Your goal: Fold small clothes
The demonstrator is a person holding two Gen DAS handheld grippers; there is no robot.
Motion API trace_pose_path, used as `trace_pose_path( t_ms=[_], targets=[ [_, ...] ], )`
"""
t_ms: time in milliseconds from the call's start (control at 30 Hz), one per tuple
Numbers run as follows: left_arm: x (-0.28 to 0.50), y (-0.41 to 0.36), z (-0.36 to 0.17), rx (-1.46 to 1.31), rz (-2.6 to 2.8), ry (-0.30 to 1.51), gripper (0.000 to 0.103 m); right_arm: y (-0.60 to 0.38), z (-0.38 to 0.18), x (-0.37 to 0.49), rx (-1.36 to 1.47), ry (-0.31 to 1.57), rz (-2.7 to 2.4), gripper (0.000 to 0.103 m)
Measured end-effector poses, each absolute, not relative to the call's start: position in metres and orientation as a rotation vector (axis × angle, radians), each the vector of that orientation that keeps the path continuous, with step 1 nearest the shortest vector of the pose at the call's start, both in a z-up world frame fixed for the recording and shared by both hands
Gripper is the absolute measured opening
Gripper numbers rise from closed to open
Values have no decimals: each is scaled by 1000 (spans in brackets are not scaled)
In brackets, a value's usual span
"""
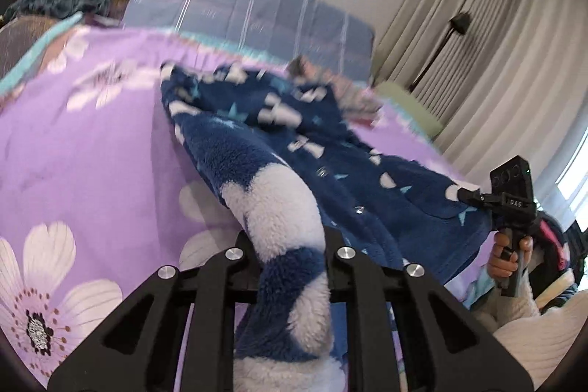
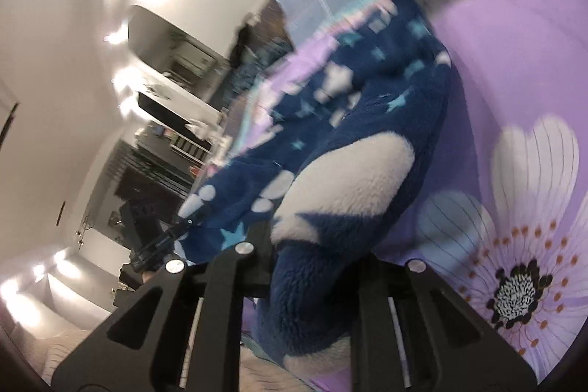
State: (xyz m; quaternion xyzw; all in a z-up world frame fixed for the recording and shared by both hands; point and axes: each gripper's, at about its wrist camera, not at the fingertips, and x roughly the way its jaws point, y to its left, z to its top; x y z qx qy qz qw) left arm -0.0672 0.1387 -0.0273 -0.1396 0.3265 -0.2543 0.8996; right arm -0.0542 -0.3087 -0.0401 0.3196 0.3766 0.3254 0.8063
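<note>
Blue fleece garment with white patches and stars [image 1: 257, 149], one, stretched over purple floral bedsheet [image 1: 92, 142], each of two hand-held grippers, left [image 1: 290, 245] and right [image 2: 312, 252], clamped on an edge.

One blue fleece garment [image 1: 257, 149] with white patches and stars lies on one bed [image 1: 92, 142] under a purple flowered sheet. Two tongs show: the left tongs [image 1: 290, 245] and the right tongs [image 1: 468, 195]. One striped blue pillow [image 1: 239, 10] and one curtain [image 1: 488, 35] are also in view.
</note>
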Motion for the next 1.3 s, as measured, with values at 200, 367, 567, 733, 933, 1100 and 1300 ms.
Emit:
trace_pose_path(
  t_ms=[200, 367, 567, 733, 933, 1100, 1300],
  targets=[
    [-131, 148, 42, -289, -603, 446, 17, -334, 33, -113, 676, 562, 772, 13],
    [-149, 152, 61, -260, -578, 383, 24, -350, 71, -155, 569, 419, 715, 15],
    [-97, 151, 4, -330, -506, 600, 24, -357, 10, -98, 710, 625, 616, 15],
    [-61, 158, -4, -351, -488, 642, 25, -353, -8, -47, 737, 693, 592, 15],
    [11, 157, 12, -300, -481, 626, 25, -336, 8, 24, 680, 672, 592, 15],
    [92, 157, -25, -344, -419, 707, 28, -331, -20, 99, 653, 718, 463, 16],
    [138, 147, -103, -330, -316, 854, 35, -326, -93, 143, 664, 868, 340, 19]
  ],
)
